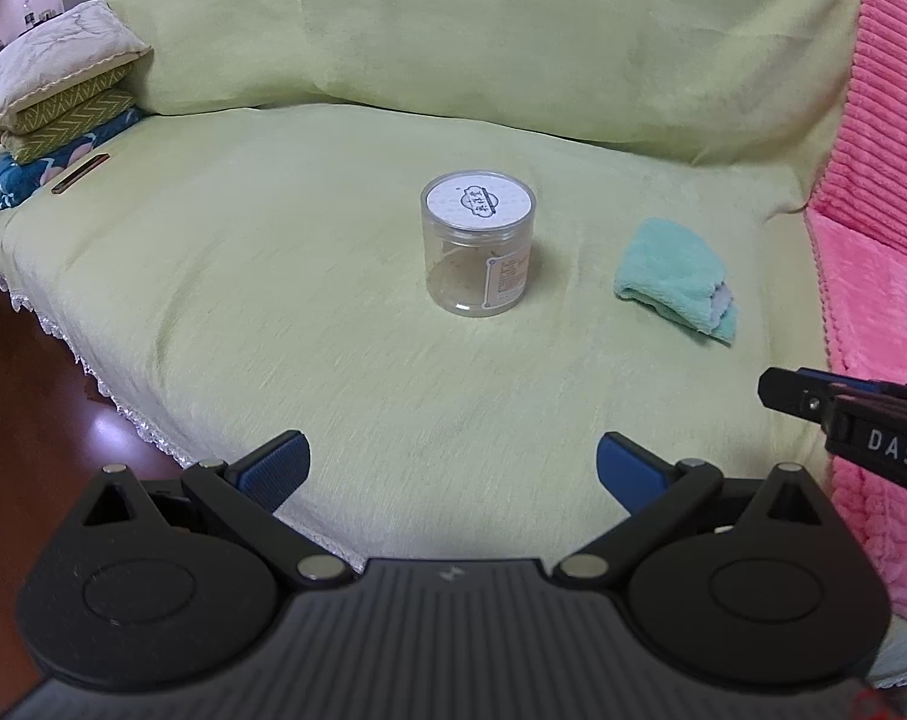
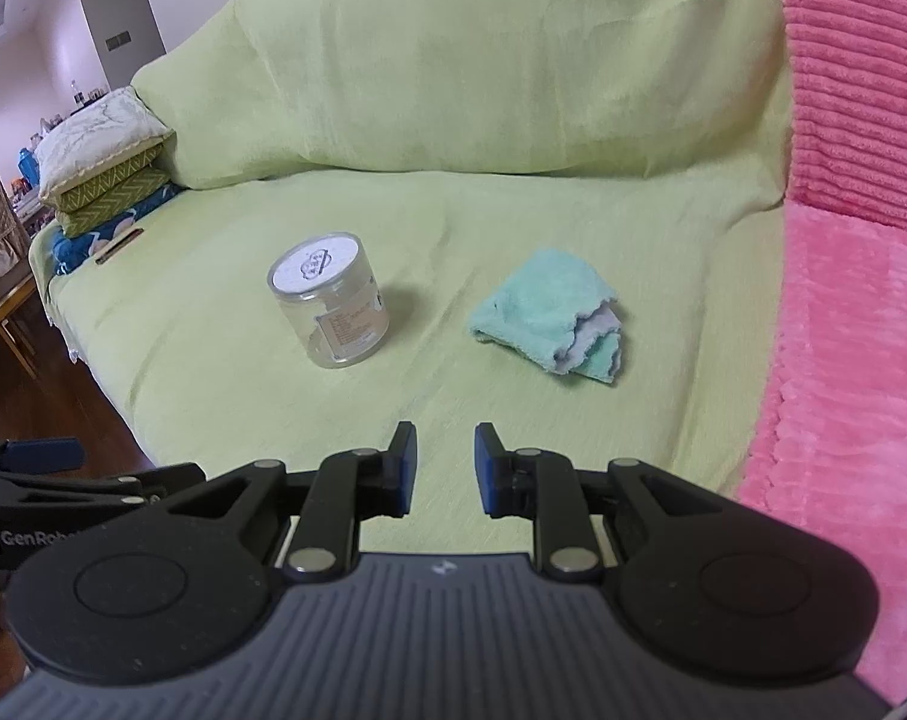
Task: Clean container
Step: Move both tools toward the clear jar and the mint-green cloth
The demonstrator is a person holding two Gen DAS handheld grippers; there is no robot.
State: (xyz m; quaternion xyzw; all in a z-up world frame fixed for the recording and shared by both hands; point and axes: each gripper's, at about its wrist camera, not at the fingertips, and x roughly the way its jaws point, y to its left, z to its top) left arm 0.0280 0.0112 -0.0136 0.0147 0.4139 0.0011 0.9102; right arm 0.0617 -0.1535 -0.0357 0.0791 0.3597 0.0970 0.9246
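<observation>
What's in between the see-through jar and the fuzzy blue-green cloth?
Nothing, only bare green sofa cover lies between the jar and the cloth, as the right wrist view shows.

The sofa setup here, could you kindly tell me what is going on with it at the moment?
A person holds a gripper in each hand above a sofa draped in a green cover. A clear plastic jar with a white lid stands upright on it, and a folded teal cloth lies apart from it on one side. The left gripper and the right gripper both hang short of them with jaws open and empty. Cleaning has not begun.
</observation>
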